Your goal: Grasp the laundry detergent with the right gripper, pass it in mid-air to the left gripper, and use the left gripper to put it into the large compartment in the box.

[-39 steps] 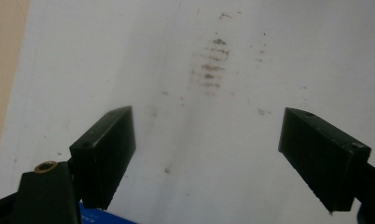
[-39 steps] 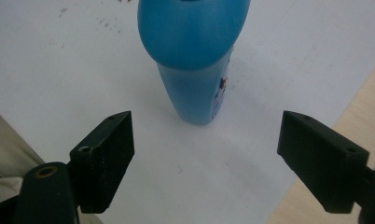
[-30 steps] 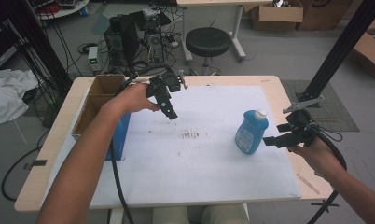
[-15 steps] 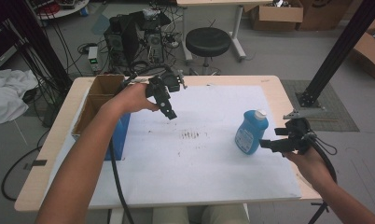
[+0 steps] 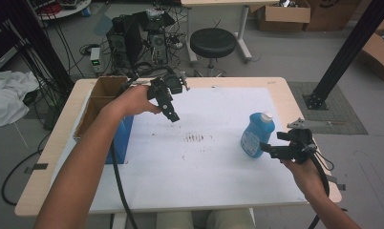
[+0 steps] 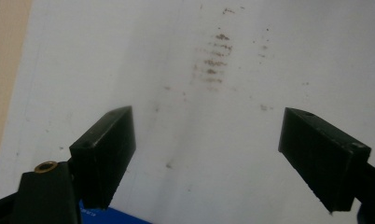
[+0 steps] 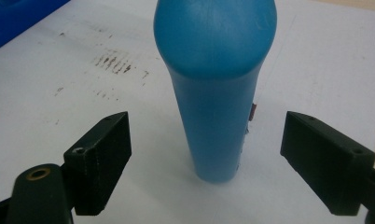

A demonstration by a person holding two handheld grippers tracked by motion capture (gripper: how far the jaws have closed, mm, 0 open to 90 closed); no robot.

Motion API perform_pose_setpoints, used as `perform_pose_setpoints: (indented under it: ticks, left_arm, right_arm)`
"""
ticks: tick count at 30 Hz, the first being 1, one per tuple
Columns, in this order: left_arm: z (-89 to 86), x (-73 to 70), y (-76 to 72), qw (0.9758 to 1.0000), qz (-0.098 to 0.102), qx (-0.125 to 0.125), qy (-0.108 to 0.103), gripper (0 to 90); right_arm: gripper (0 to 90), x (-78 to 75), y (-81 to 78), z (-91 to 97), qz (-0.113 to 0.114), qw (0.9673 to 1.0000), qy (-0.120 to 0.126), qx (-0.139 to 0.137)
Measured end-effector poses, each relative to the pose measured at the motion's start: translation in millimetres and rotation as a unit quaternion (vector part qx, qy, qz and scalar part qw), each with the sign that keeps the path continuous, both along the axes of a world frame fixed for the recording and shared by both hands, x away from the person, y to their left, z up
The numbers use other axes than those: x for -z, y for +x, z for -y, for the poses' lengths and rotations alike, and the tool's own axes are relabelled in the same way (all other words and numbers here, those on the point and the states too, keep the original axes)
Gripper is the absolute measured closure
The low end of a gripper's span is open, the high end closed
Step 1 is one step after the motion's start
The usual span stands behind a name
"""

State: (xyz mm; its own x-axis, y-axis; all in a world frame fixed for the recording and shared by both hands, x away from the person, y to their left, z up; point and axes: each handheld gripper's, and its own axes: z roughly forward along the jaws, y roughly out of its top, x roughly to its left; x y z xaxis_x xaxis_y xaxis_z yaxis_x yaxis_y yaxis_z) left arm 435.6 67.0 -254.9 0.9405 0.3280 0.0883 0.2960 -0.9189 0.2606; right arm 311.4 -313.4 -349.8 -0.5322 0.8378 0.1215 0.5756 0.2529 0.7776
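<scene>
A blue bottle [image 5: 257,136] with a white cap stands upright on the white sheet [image 5: 204,167] at the right side of the table. My right gripper [image 5: 268,149] is level just right of its base. Its jaws have just been opening and stand wide. In the right gripper view the bottle [image 7: 216,93] rises in the gap ahead of the right gripper [image 7: 206,126], with neither pad touching it. My left gripper [image 5: 171,112] hangs open over the sheet's far left part. In the left gripper view nothing is between the jaws of the left gripper [image 6: 206,126].
An open cardboard box [image 5: 101,95] sits at the table's left edge with a blue bin [image 5: 121,138] beside it. Dark smudges [image 5: 196,138] mark the sheet's middle. A stool, computers and cables stand on the floor beyond the far edge.
My right gripper has sunk lower and come a little closer to the bottle's base. The left gripper and the bottle have stayed in place.
</scene>
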Motion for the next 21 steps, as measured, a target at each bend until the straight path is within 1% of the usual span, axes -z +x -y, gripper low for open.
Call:
perform_pose_setpoints:
  ticks: [1,4,5,8,10,14,15,16,18,21]
  left_arm:
    - [0.0,0.0,0.0,1.0000,0.000,0.000,0.000,19.3]
    - [-0.2,-0.1,0.2,1.0000,0.000,0.000,0.000,19.3]
    - [-0.5,0.0,0.4,1.0000,-0.001,0.000,0.000,19.3]
    - [-0.9,0.4,0.6,1.0000,-0.001,-0.001,0.000,19.3]
    - [-1.3,0.1,0.7,1.0000,-0.002,-0.001,0.001,19.3]
    - [-1.9,-0.1,0.7,1.0000,-0.001,-0.001,0.000,19.3]
    - [-2.1,-0.2,0.8,1.0000,-0.002,-0.002,-0.001,19.3]
    - [-2.3,-0.1,0.8,1.0000,-0.002,-0.002,-0.001,19.2]
    - [-2.3,0.2,0.8,1.0000,-0.002,-0.002,-0.001,19.2]
    - [-2.0,0.9,1.2,1.0000,-0.003,-0.002,-0.001,19.2]
  right_arm:
    - [16.0,3.7,0.0,-0.4,0.003,1.0000,0.003,0.005]
    - [16.1,7.4,0.3,-0.7,0.006,0.9999,0.010,0.008]
    - [16.1,10.6,0.4,-1.3,0.014,0.9998,0.011,0.009]
    - [16.0,13.0,0.8,-2.2,0.018,0.9998,0.009,0.010]
    - [16.0,16.4,2.1,-3.0,0.019,0.9996,0.015,0.013]
    - [15.9,19.9,3.6,-5.1,0.025,0.9994,0.019,0.014]
    - [15.8,20.9,4.0,-5.9,0.029,0.9993,0.016,0.015]
    - [15.8,23.1,5.3,-6.8,0.034,0.9990,0.020,0.020]
    - [15.8,23.8,5.8,-7.0,0.036,0.9989,0.022,0.021]
    - [16.0,27.4,8.4,-9.7,0.046,0.9983,0.023,0.026]
